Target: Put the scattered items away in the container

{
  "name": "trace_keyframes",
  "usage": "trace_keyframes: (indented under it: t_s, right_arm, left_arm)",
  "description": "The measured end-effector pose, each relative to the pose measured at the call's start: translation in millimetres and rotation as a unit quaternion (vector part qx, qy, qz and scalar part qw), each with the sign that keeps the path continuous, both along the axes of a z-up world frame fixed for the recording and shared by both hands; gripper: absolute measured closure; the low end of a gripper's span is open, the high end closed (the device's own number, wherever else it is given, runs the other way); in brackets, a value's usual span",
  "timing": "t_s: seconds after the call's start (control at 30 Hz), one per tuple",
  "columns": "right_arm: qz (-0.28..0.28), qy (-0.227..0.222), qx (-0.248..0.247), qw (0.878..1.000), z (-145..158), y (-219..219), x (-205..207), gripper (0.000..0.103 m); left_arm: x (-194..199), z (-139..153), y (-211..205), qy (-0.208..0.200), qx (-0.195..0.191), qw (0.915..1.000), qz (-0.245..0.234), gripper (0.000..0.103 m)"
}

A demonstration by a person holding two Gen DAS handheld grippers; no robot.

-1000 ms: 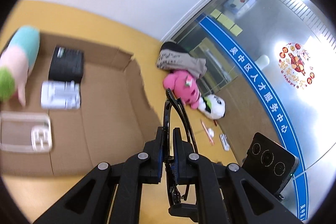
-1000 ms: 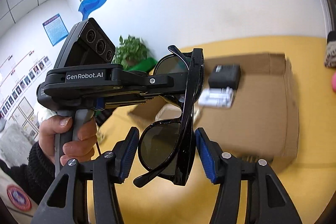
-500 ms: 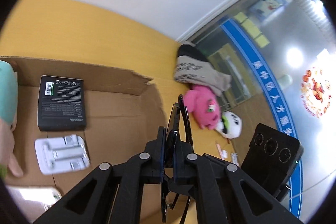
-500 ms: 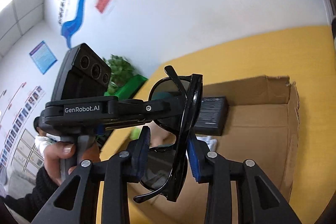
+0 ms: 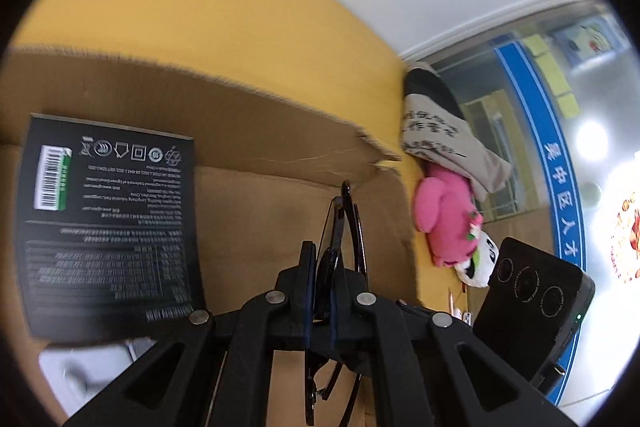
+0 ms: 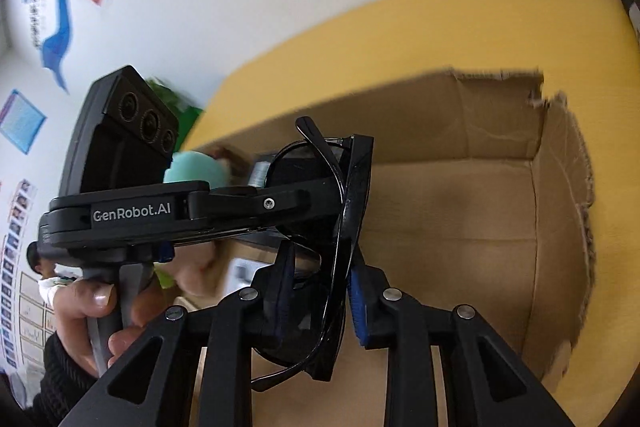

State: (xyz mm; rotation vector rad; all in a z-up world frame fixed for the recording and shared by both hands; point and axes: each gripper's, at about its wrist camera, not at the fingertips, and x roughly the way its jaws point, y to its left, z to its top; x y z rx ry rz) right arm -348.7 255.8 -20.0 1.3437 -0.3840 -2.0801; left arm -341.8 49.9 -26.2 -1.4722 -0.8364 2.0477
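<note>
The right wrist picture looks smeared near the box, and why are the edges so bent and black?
Right wrist view: motion blur smears the cardboard box rim and teal plush, while the sunglasses stay sharp. Left wrist view: glare whitens the glass wall. Both views: fisheye lens curves lines, leaving black corners.

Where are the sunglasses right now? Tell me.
The sunglasses are held edge-on between both grippers, left gripper and right gripper, above the open cardboard box, right of the black box inside.
</note>
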Motion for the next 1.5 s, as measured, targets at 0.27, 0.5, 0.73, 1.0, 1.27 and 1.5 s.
trace_keyframes:
  t_s: [0.27, 0.5, 0.73, 1.0, 1.27, 1.5]
  right_arm:
    - [-0.002, -0.039, 0.019, 0.999, -24.0, -1.3, -17.7, 0.074]
    - [0.003, -0.016, 0.028, 0.999, -12.0, -3.0, -7.5, 0.032]
    - [-0.008, 0.053, 0.074, 0.996, 30.4, -3.9, 12.8, 0.007]
    - [-0.056, 0.181, 0.152, 0.970, 86.9, 17.4, 99.0, 0.000]
    - [-0.083, 0.254, 0.138, 0.954, 80.2, -7.0, 218.3, 0.000]
    - [-0.128, 0.312, 0.151, 0.929, 39.3, -13.1, 270.4, 0.000]
  left_arm:
    - [-6.3, -13.8, 2.9, -0.010, -0.021, 0.9997, -0.006, 0.097]
    - [1.2, 4.7, 7.7, 0.001, -0.072, 0.9974, -0.006, 0.051]
    - [29.6, 46.3, 1.3, 0.064, -0.128, 0.9896, 0.007, 0.046]
    - [130.1, 119.2, -13.6, 0.219, -0.213, 0.9511, 0.047, 0.027]
    - [277.5, 122.6, -21.6, 0.341, -0.310, 0.8786, 0.125, 0.020]
    - [328.1, 76.4, -63.4, 0.315, -0.298, 0.8815, 0.186, 0.020]
